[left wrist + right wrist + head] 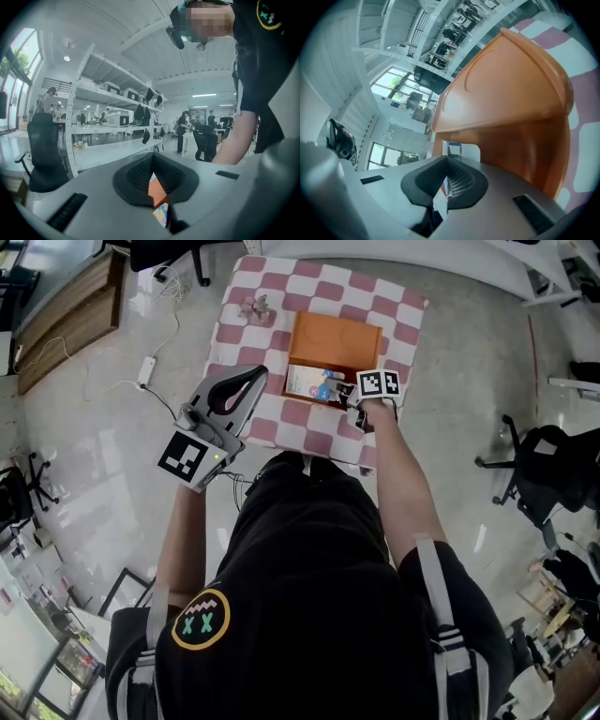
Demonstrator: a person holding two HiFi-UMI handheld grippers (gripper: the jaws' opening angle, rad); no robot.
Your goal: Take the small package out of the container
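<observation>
An orange container [335,338] stands on the pink-and-white checked table [258,287]. The small white and blue package [314,383] lies in its near end. My right gripper [347,399] reaches into the container's near right corner. In the right gripper view my right gripper [446,161] is shut on the package's thin edge [457,151], with the orange wall [506,89] curving above. My left gripper [255,379] hangs over the table's left edge, shut and empty. In the left gripper view the left gripper [153,157] points up at the room, and the container [157,191] shows through the gap below its pads.
A small crumpled grey thing [255,307] lies on the cloth's far left. A power strip with cables [146,370] is on the floor at the left, next to a wooden bench [66,315]. An office chair [544,470] stands to the right.
</observation>
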